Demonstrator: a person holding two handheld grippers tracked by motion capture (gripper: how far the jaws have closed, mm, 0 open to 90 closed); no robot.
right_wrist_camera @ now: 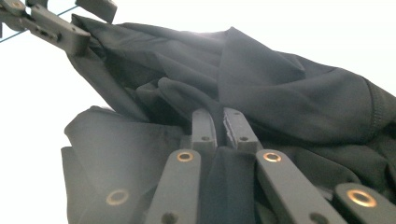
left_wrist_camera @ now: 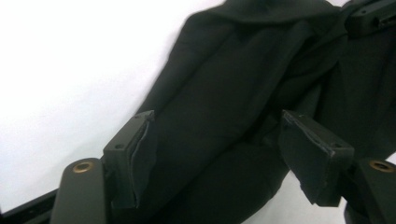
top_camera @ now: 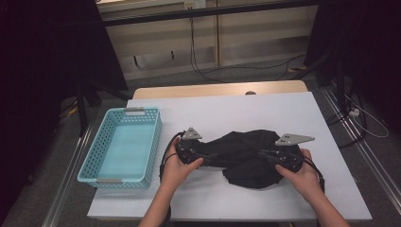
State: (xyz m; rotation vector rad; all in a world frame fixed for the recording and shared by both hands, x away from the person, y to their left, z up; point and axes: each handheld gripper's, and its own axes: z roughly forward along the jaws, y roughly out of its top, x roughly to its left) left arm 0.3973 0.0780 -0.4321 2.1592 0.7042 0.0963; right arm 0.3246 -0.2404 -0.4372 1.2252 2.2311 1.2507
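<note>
Left hand-held gripper (left_wrist_camera: pixel 217 154): jaws apart, straddling black garment (top_camera: pixel 246 151), pads not pressing. Right hand-held gripper (right_wrist_camera: pixel 223 126): clamped on a fold. Garment: bunched on white tabletop (top_camera: pixel 227 111), long axis left–right, right of the turquoise basket (top_camera: pixel 124 177). No readable labels.

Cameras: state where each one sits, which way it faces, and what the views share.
High view: above the person's side, facing forward and down on the white table; forearms, both hands show.
Left gripper view: rides the left gripper, looking along its parted jaws at the black garment.
Right gripper view: rides the right gripper, pinching cloth.
Shared: the black garment.
</note>
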